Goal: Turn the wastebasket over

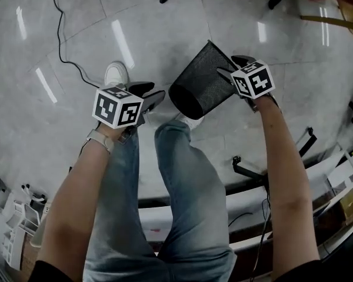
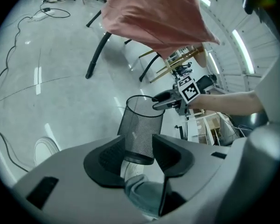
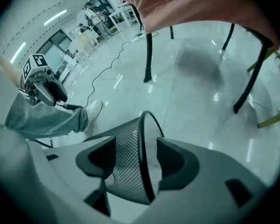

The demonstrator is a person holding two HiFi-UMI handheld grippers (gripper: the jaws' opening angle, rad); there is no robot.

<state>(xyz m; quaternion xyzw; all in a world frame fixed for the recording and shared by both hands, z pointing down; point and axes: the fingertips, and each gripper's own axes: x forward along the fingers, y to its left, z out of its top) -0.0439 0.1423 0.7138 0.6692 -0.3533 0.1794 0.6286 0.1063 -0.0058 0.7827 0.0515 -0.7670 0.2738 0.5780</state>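
Wastebasket, black wire mesh, round and tapered (image 1: 203, 78): one. It lies tilted above the grey glossy floor (image 1: 165, 28), with its open rim away from you and its dark base toward your knees. No view shows whether it rests on anything.

Its rim stands between the fingers (image 3: 175, 157) of your right gripper (image 1: 232, 68), which are spread wide and released. A gap shows on one side of the rim wire. The other finger covers the mesh, so contact there cannot be told. The gripper's own body cuts off the basket's lower wall in that view.

Your left gripper (image 1: 156, 94) has its fingers (image 2: 170, 155) apart, grasping nothing. The base sits just beyond their tips, its edges hidden behind both.

- Grippers: two.
- White shoes: two, one in plain view (image 1: 116, 73) and one mostly hidden under the basket (image 1: 193, 121).
- Black cable (image 1: 65, 51): one, cut off at the top edge.
- Pink cloth (image 2: 154, 17): one, cropped.
- Black legs (image 3: 148, 55) below the cloth: three counted.
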